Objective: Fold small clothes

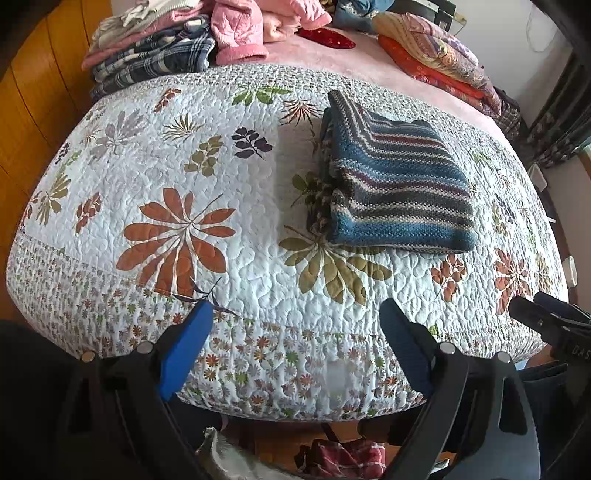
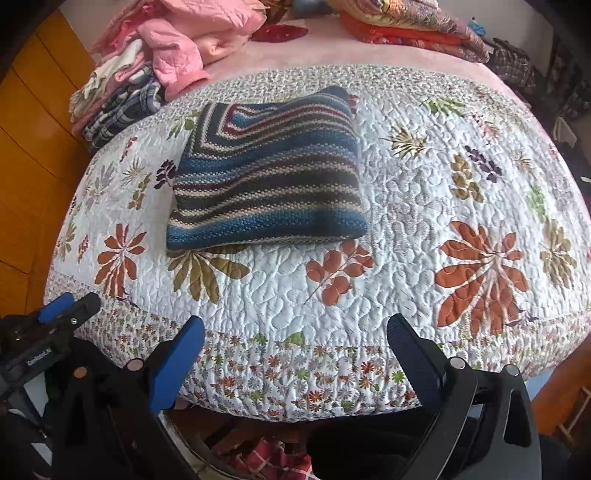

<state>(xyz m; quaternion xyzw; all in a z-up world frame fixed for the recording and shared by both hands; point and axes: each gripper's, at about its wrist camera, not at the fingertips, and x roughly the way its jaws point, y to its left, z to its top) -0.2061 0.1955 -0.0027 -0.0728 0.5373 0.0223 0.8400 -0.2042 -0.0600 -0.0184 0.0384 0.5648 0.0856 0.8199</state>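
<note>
A bed point(image 1: 369, 70) with a pale pink plush cover fills both views, and most of its near part lies under a white quilted bedspread printed with rust, olive and purple leaves point(image 1: 229, 266), whose flowered border hangs over the near edge. On that bedspread rests the folded knitted sweater with blue, grey, cream and maroon stripes point(image 1: 399, 184); it is squared into a thick rectangle, lying to the right of centre in the left wrist view and left of centre in the right wrist view point(image 2: 266, 173), well apart from both tools.

At the far left corner of the bed sits a stack of folded clothes, dark plaid at the bottom with pink and white pieces above point(image 1: 147, 51), and pink padded garments point(image 1: 251, 26) slump against it. Along the far right lies a pile of orange and patterned folded fabrics point(image 1: 436, 62). A small red cloth piece with pale dots point(image 1: 328, 37) lies on the pink cover between them.

The left tool point(image 1: 297, 314) hovers at the bed's near edge, its blue-padded fingers point(image 1: 184, 350) spread wide with nothing between them. The right tool point(image 2: 295, 330) hovers likewise, wide and empty.
</note>
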